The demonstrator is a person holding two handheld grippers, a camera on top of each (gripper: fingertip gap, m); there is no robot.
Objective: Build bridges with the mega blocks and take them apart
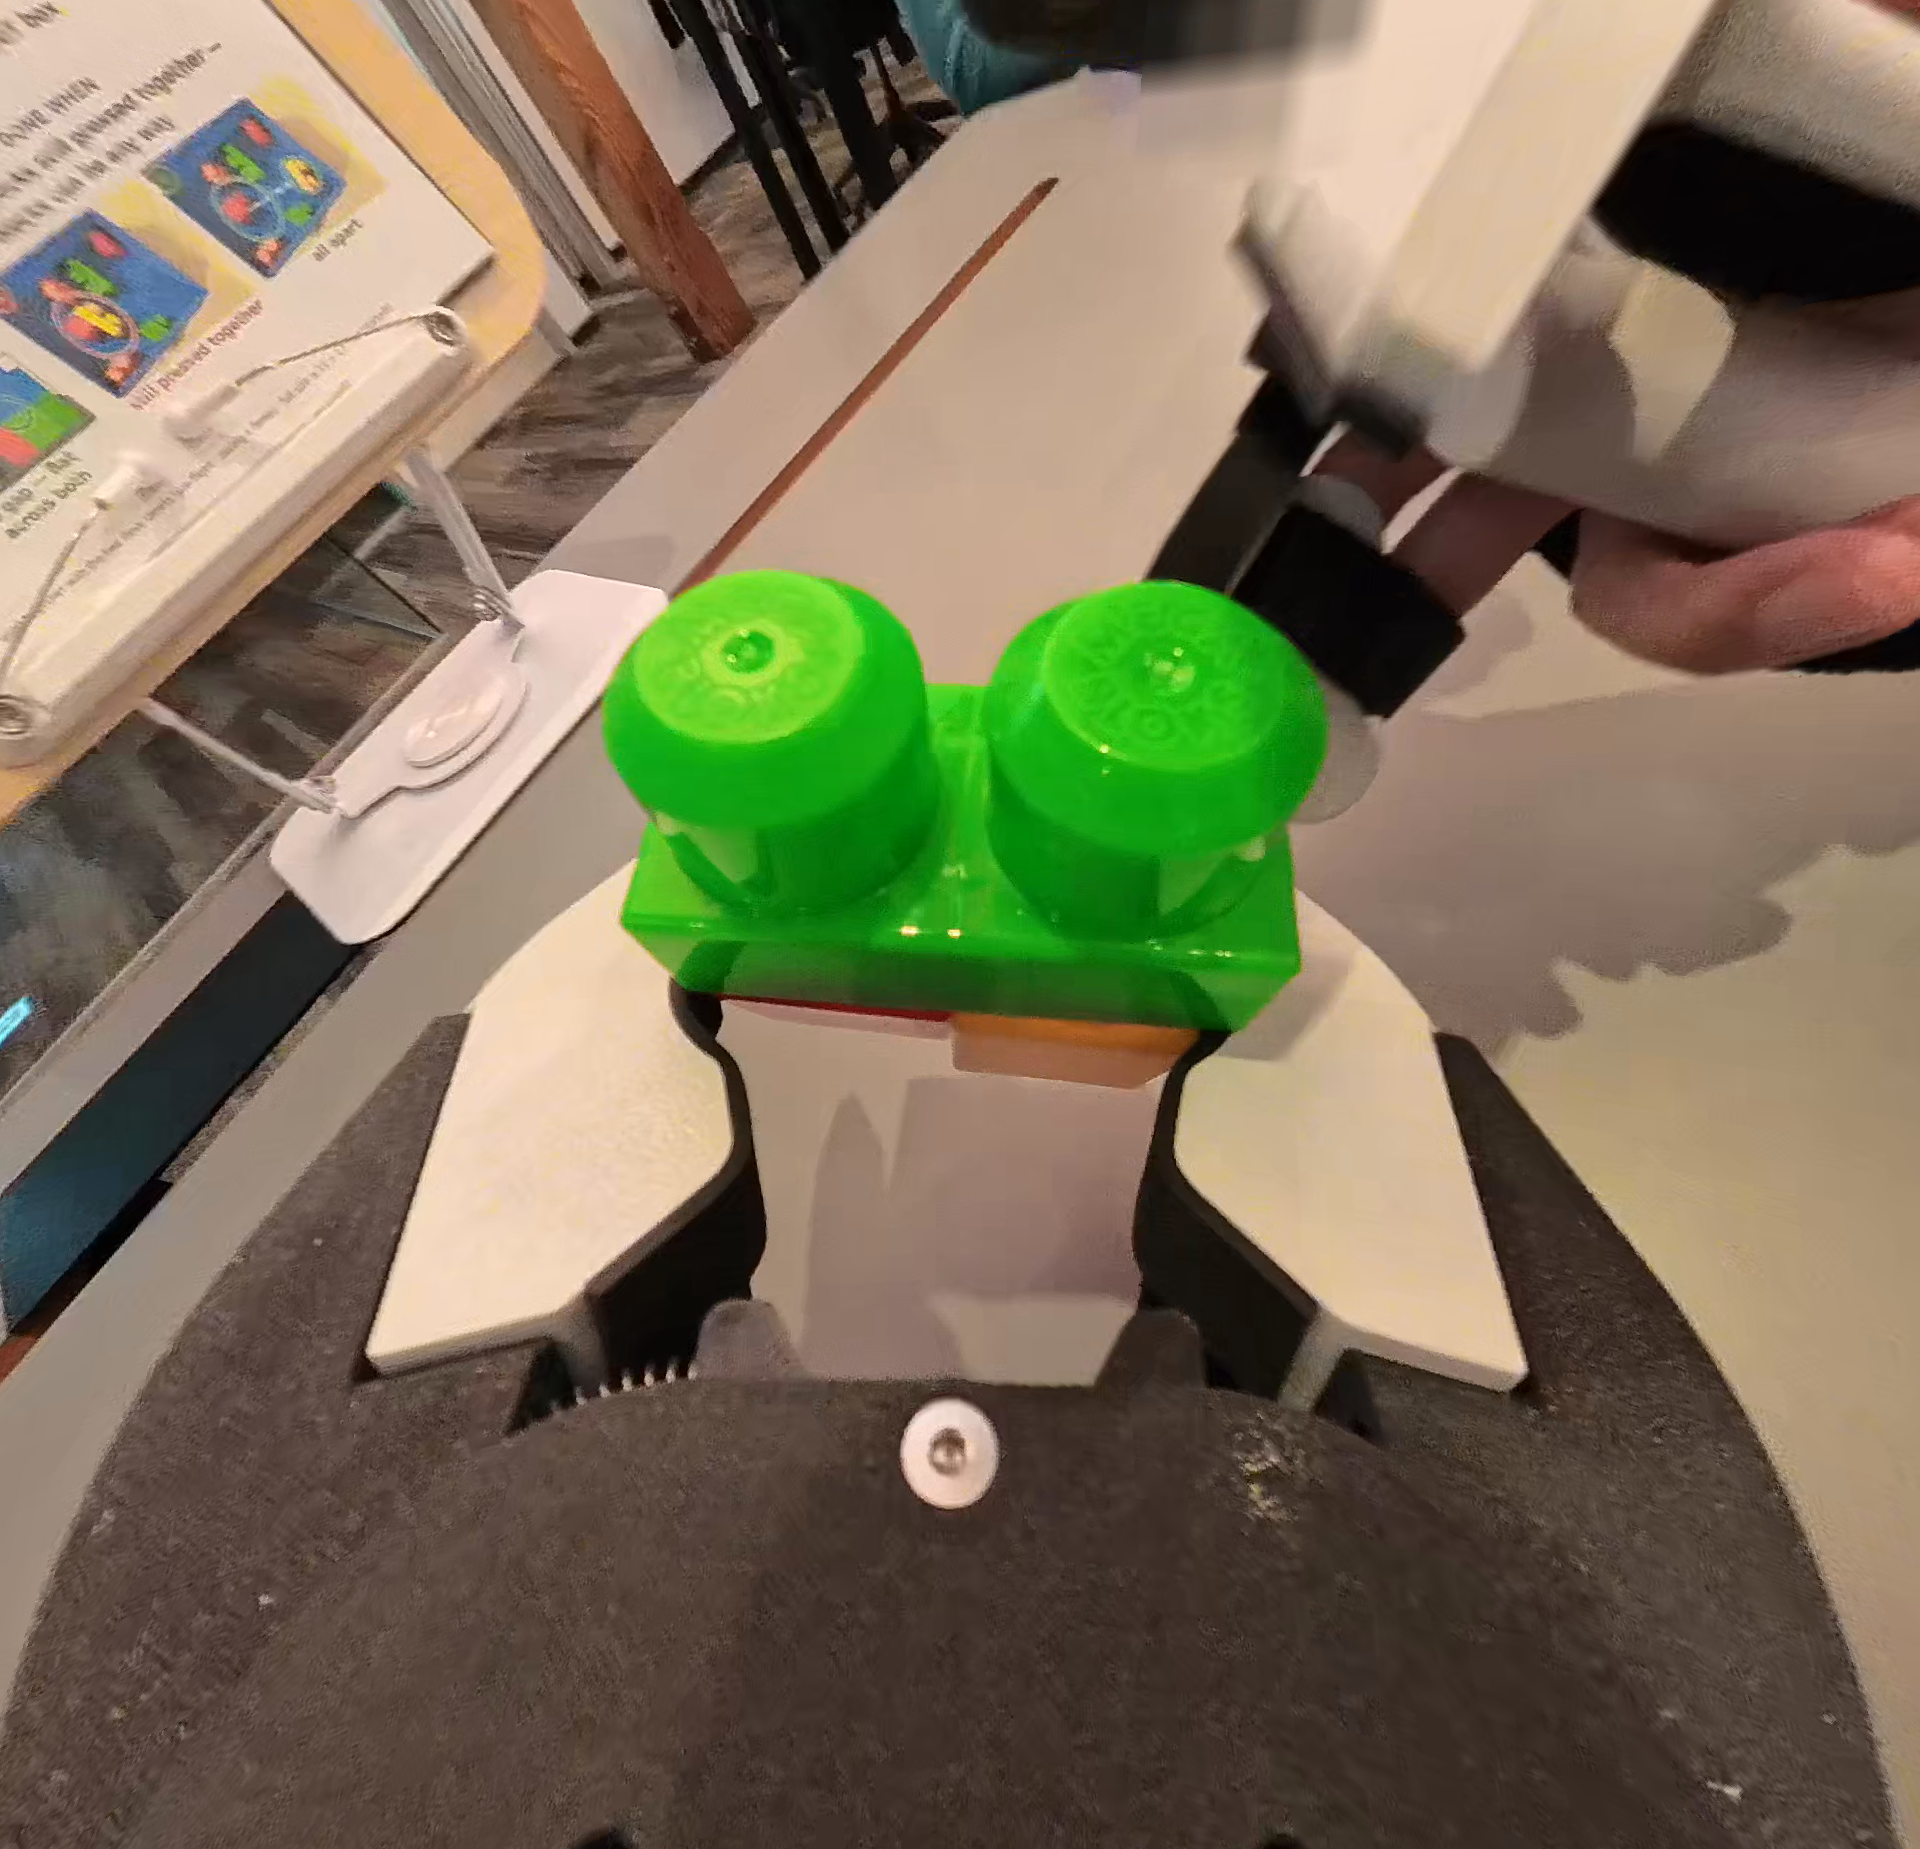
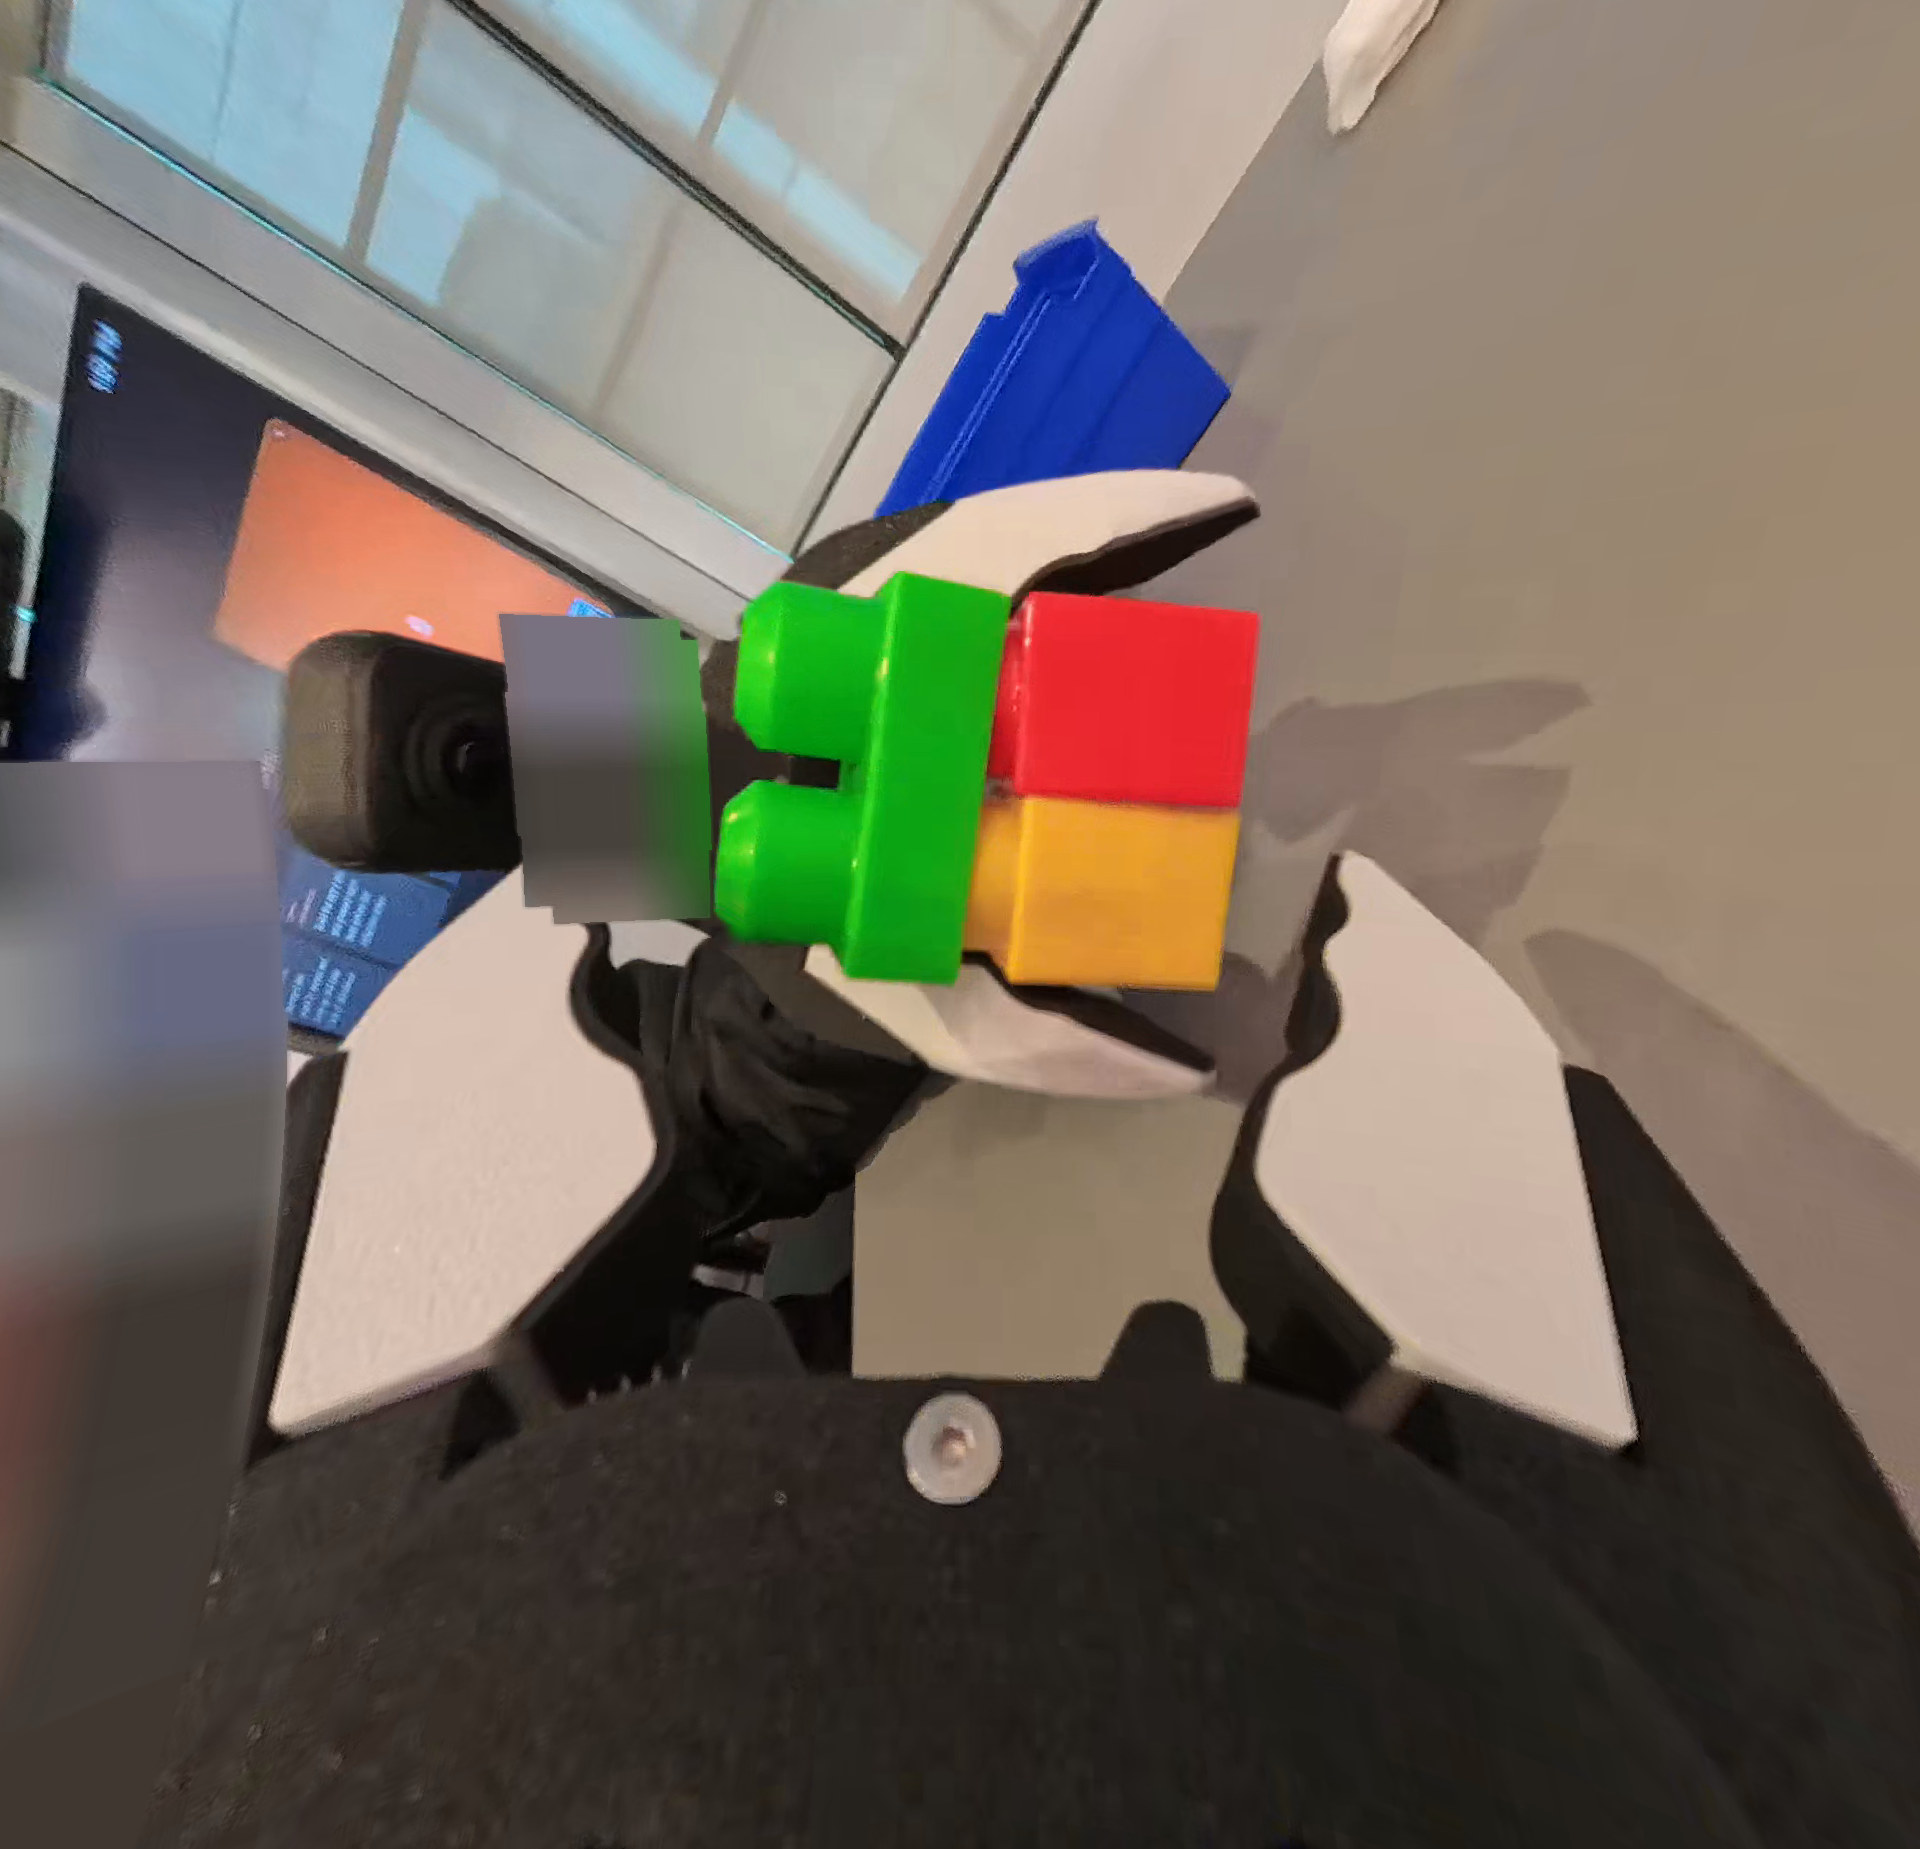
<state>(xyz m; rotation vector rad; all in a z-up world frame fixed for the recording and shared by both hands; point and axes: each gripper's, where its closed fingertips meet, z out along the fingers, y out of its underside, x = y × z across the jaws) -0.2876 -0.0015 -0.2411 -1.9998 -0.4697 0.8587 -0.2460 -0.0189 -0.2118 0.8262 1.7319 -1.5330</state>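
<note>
A small bridge is held in the air: a green two-stud block (image 1: 961,843) pressed onto a red block (image 2: 1127,703) and a yellow block (image 2: 1117,890). My left gripper (image 1: 971,968) is shut on the green block's two ends. In the left wrist view only slivers of red (image 1: 831,1010) and yellow (image 1: 1070,1046) show beneath it. In the right wrist view the bridge lies sideways, with the left gripper's fingers (image 2: 1091,532) above and below it. My right gripper (image 2: 966,911) is open wide, its fingers either side of the bridge and not touching it. It appears blurred in the left wrist view (image 1: 1340,615).
The grey table (image 1: 1039,345) lies below. A blue tray (image 2: 1060,386) sits behind the bridge. A white stand (image 1: 468,739) holding an instruction sheet (image 1: 208,241) is at the left. A monitor (image 2: 364,552) and a white rag (image 2: 1392,23) are farther off.
</note>
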